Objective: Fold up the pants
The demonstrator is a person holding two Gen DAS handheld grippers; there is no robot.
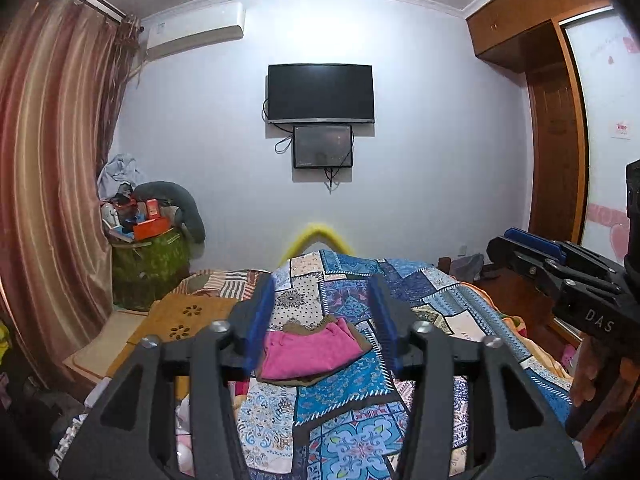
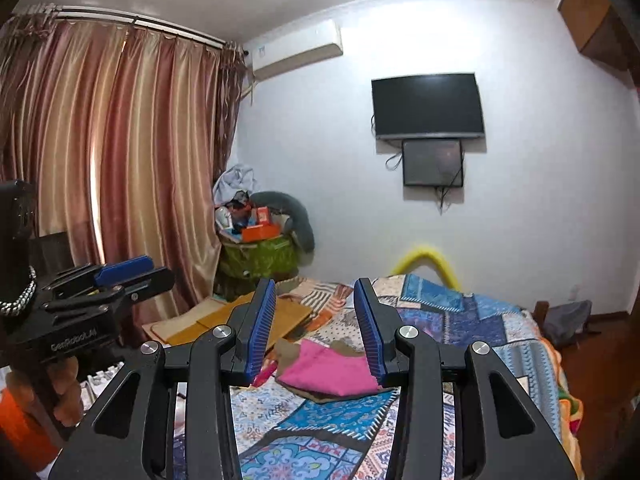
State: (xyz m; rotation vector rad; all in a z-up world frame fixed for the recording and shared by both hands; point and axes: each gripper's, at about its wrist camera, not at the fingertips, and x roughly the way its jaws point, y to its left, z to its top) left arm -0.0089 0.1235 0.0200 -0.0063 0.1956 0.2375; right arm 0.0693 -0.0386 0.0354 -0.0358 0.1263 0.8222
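Note:
The pants (image 1: 312, 350) lie as a small folded bundle on the patchwork quilt (image 1: 352, 400), pink lining up and brown cloth showing at the edges. My left gripper (image 1: 322, 324) hovers above and short of them, its blue pads apart with nothing between. In the right wrist view the same bundle (image 2: 328, 372) rests on the quilt (image 2: 460, 320) beyond my right gripper (image 2: 316, 326), which is open and empty too. Each gripper appears in the other's view: the right gripper (image 1: 508, 244) at the right edge, the left gripper (image 2: 156, 270) at the left, each held in a hand.
A green basket (image 1: 152, 256) piled with clutter stands in the far left corner by the curtain (image 1: 52, 200). Tan mats (image 1: 188, 316) lie along the bed's left side. A TV (image 1: 320, 94) hangs on the far wall, and a wooden wardrobe (image 1: 556, 140) stands at right.

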